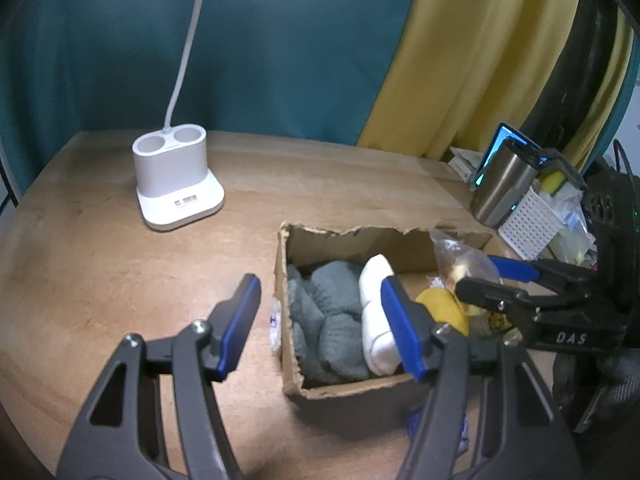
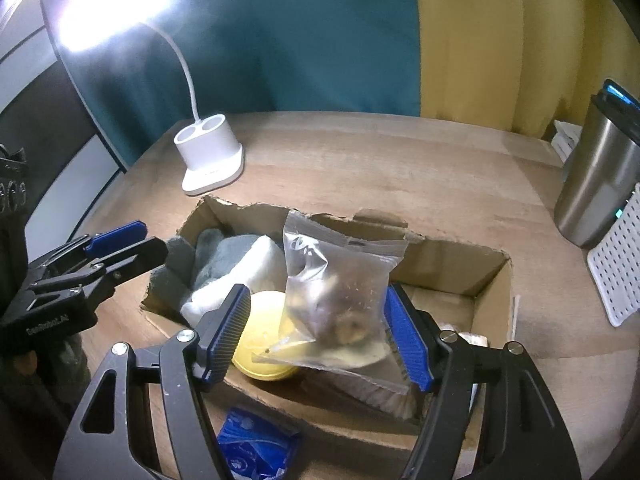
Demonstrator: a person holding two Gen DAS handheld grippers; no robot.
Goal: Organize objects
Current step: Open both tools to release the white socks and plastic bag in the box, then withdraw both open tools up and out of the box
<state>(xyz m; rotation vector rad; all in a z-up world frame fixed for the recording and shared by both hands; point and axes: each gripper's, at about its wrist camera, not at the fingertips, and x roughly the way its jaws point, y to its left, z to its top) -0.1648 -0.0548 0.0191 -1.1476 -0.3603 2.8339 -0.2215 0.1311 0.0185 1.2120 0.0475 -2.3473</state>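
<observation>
A torn cardboard box (image 1: 340, 390) (image 2: 452, 268) on the wooden table holds grey socks (image 1: 332, 312) (image 2: 224, 256), a white sock (image 1: 376, 320) (image 2: 256, 268) and a round yellow thing (image 1: 440, 304) (image 2: 264, 340). A clear snack bag (image 2: 340, 280) (image 1: 460, 260) stands tilted in the box, between the fingers of my right gripper (image 2: 318, 292) (image 1: 476, 276). Its edge lies against the right pad; the left pad is clear of it, so that gripper is open. My left gripper (image 1: 320, 282) (image 2: 154, 236) hangs open and empty over the box's left wall.
A white lamp base (image 1: 176, 180) (image 2: 210, 156) stands at the back left. A steel tumbler (image 1: 500, 184) (image 2: 600, 184) and a white perforated basket (image 1: 532, 224) (image 2: 616, 272) sit at the right. A blue packet (image 2: 256, 448) lies in front of the box.
</observation>
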